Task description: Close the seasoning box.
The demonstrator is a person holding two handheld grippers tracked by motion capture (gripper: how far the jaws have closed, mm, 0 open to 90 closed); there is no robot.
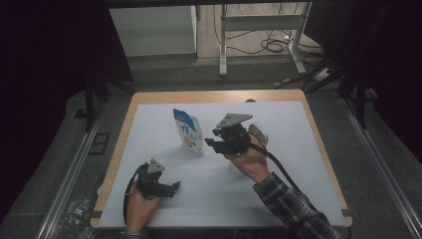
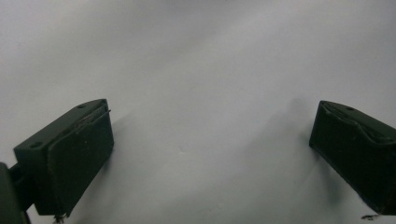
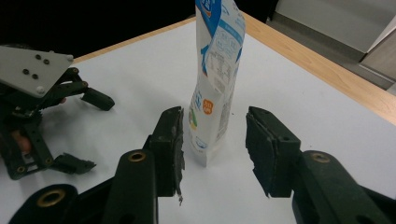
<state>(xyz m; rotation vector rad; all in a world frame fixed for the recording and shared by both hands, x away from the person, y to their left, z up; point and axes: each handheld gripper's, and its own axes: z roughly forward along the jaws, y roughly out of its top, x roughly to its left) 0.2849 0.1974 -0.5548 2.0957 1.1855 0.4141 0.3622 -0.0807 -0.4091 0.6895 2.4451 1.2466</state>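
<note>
- Near the middle of the white sheet stands a white and blue pouch, upright, just ahead of the right gripper; its jaws are parted, a gap on each side, not touching the pouch.
- The pouch's top is cut off in the right gripper view, and a white thing behind the right hand is mostly hidden.
- The pouch's print is too small to read.
- The left gripper rests open near the front edge, well apart from the pouch.

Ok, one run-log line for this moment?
pouch: upright on white mat | right hand-held gripper: open, jaws astride pouch base, not pressing | left hand-held gripper: open, resting apart
</note>
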